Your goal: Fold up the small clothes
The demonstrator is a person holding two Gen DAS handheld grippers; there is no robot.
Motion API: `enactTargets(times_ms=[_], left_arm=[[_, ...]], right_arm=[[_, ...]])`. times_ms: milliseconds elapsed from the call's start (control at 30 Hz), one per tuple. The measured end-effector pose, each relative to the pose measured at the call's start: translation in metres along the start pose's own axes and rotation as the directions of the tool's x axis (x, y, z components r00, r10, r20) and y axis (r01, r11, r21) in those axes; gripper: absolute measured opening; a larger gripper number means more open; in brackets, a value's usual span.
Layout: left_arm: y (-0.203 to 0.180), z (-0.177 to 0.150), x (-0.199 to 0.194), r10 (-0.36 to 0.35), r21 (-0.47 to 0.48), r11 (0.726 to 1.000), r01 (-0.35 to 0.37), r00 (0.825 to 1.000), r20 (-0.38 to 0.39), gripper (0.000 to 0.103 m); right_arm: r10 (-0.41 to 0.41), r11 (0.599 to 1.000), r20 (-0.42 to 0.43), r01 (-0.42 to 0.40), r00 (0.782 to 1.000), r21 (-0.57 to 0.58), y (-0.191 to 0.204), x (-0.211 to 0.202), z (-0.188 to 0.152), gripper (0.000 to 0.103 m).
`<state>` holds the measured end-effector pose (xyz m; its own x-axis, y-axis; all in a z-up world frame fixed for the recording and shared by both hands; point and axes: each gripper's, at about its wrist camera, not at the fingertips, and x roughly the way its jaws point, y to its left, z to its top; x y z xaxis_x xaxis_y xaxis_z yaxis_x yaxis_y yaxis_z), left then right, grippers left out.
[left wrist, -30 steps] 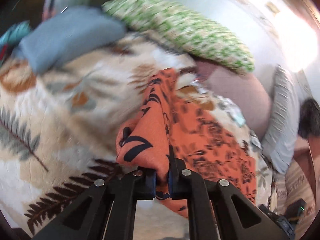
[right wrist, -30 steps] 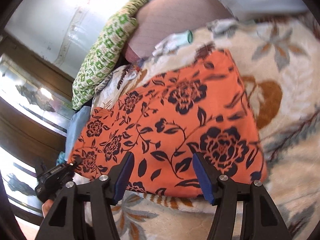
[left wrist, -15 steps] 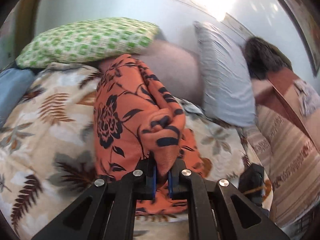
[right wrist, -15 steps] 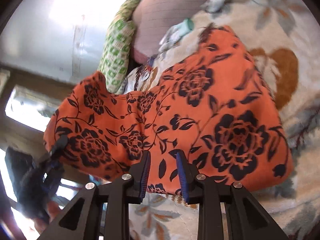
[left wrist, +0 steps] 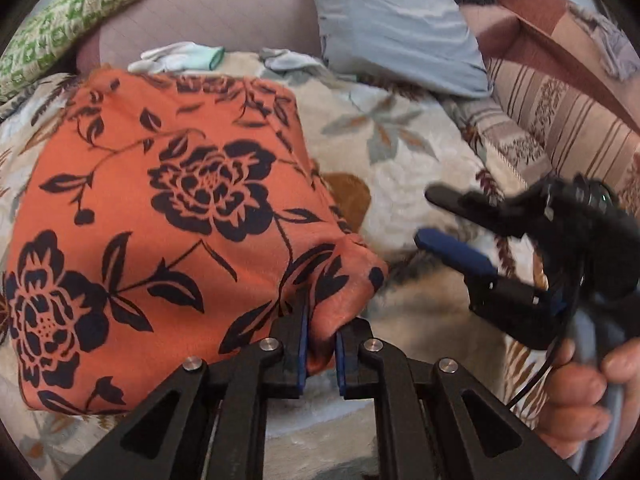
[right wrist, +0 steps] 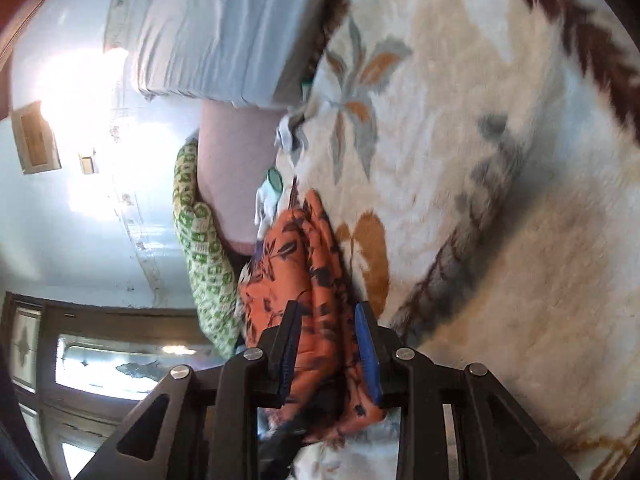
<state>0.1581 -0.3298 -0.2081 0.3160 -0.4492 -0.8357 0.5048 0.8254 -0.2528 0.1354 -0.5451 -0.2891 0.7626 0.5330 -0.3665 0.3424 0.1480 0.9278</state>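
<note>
Orange flowered garment [left wrist: 172, 216] lies on the leaf-print blanket [left wrist: 400, 148] of the bed, doubled over into a rough rectangle. Left gripper [left wrist: 320, 346] is clamped tight on the garment's near right corner, cloth bunched between its blue pads. Right gripper [left wrist: 444, 226] is off to the right over bare blanket, held in a hand [left wrist: 576, 396]; its jaws are narrow and opening slightly, nothing pinched. In the right wrist view cloth sits behind the gap, pads not pressing it. One fold looks laid; corner not yet released, edges not smoothed, maybe another fold left. Small pale clothes [left wrist: 176, 58] near the pillows [left wrist: 392, 20] wait unfolded.
</note>
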Motion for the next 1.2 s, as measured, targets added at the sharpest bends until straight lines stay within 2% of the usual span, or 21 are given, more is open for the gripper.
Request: enactTargets(times_ms=[33, 67, 100, 133, 167, 200, 300, 367, 400, 500, 533, 567, 633, 700, 767, 867, 900, 967, 1000, 1100, 1200], left_arm=[[0.002, 0.0, -0.004, -0.021, 0.006, 1.0, 0.021, 1.0, 0.001, 0.015], [0.008, -0.001, -0.01, -0.052, 0.006, 0.999, 0.052, 0.999, 0.0, 0.025], [0.008, -0.001, -0.016, -0.095, 0.007, 0.995, 0.095, 0.995, -0.004, 0.031], [0.009, -0.001, -0.026, -0.141, 0.01, 0.99, 0.141, 0.99, -0.008, 0.047], [0.008, -0.001, -0.035, -0.156, 0.022, 0.988, 0.156, 0.988, -0.01, 0.062], [0.007, -0.003, -0.045, -0.158, 0.046, 0.986, 0.158, 0.987, -0.007, 0.065], [0.005, -0.01, -0.082, -0.166, 0.155, 0.975, 0.158, 0.985, 0.039, 0.065], [0.015, -0.011, -0.106, -0.142, 0.192, 0.974, 0.123, 0.986, 0.09, 0.066], [0.022, -0.01, -0.113, -0.107, 0.196, 0.977, 0.084, 0.988, 0.109, 0.066], [0.057, -0.003, -0.121, 0.088, 0.146, 0.983, -0.11, 0.985, 0.148, 0.066], [0.071, -0.001, -0.12, 0.141, 0.107, 0.982, -0.157, 0.98, 0.142, 0.066], [0.084, 0.001, -0.118, 0.165, 0.072, 0.982, -0.175, 0.978, 0.132, 0.066], [0.106, 0.003, -0.113, 0.169, -0.003, 0.985, -0.17, 0.979, 0.112, 0.066], [0.121, 0.001, -0.109, 0.194, -0.042, 0.981, -0.191, 0.977, 0.093, 0.066], [0.124, -0.002, -0.098, 0.233, -0.034, 0.972, -0.232, 0.97, 0.065, 0.066], [0.132, -0.013, -0.08, 0.257, -0.02, 0.966, -0.257, 0.966, 0.007, 0.066], [0.136, -0.017, -0.072, 0.264, -0.017, 0.964, -0.265, 0.964, -0.015, 0.066], [0.146, -0.027, -0.058, 0.254, -0.038, 0.966, -0.256, 0.966, -0.049, 0.069], [0.152, -0.028, -0.052, 0.24, -0.062, 0.968, -0.244, 0.969, -0.062, 0.07], [0.164, -0.027, -0.048, 0.2, -0.124, 0.97, -0.208, 0.977, -0.072, 0.075], [0.16, -0.02, -0.057, 0.209, -0.098, 0.972, -0.216, 0.975, -0.076, 0.075]], right_arm=[[0.026, 1.0, -0.039, -0.025, 0.999, 0.014, 0.002, 0.008, 0.0, 0.033], [0.032, 0.999, -0.078, -0.031, 0.996, 0.014, 0.006, 0.017, -0.001, 0.037], [0.019, 1.0, -0.105, -0.019, 0.994, 0.001, 0.009, 0.023, -0.002, 0.06], [-0.003, 1.0, -0.119, 0.001, 0.993, -0.02, 0.014, 0.029, -0.002, 0.075], [-0.032, 0.998, -0.126, 0.025, 0.992, -0.052, 0.018, 0.034, -0.003, 0.076], [-0.067, 0.994, -0.123, 0.056, 0.99, -0.091, 0.023, 0.04, -0.005, 0.075], [-0.138, 0.982, -0.085, 0.125, 0.987, -0.142, 0.025, 0.042, -0.002, 0.075], [-0.183, 0.965, -0.033, 0.173, 0.982, -0.198, 0.033, 0.044, -0.004, 0.075], [-0.186, 0.958, -0.02, 0.176, 0.982, -0.227, 0.04, 0.047, -0.005, 0.075], [-0.187, 0.933, 0.013, 0.182, 0.982, -0.31, 0.058, 0.044, -0.005, 0.075], [-0.2, 0.92, 0.033, 0.199, 0.979, -0.338, 0.064, 0.044, -0.007, 0.075], [-0.193, 0.905, 0.06, 0.201, 0.979, -0.375, 0.073, 0.047, -0.011, 0.074], [-0.111, 0.89, 0.064, 0.128, 0.992, -0.437, 0.091, 0.045, -0.019, 0.073], [-0.064, 0.867, 0.025, 0.068, 0.998, -0.493, 0.107, 0.053, -0.028, 0.073], [-0.083, 0.851, -0.008, 0.066, 0.997, -0.521, 0.112, 0.068, -0.036, 0.073], [-0.188, 0.862, -0.067, 0.132, 0.98, -0.49, 0.092, 0.096, -0.037, 0.073], [-0.242, 0.851, -0.058, 0.183, 0.969, -0.492, 0.084, 0.101, -0.036, 0.071], [-0.335, 0.816, -0.026, 0.276, 0.942, -0.508, 0.072, 0.107, -0.031, 0.05], [-0.364, 0.8, -0.014, 0.305, 0.931, -0.516, 0.067, 0.107, -0.028, 0.03], [-0.336, 0.841, -0.045, 0.278, 0.941, -0.465, 0.051, 0.103, -0.017, 0.021], [-0.347, 0.831, -0.035, 0.29, 0.937, -0.475, 0.053, 0.1, -0.018, 0.02]])
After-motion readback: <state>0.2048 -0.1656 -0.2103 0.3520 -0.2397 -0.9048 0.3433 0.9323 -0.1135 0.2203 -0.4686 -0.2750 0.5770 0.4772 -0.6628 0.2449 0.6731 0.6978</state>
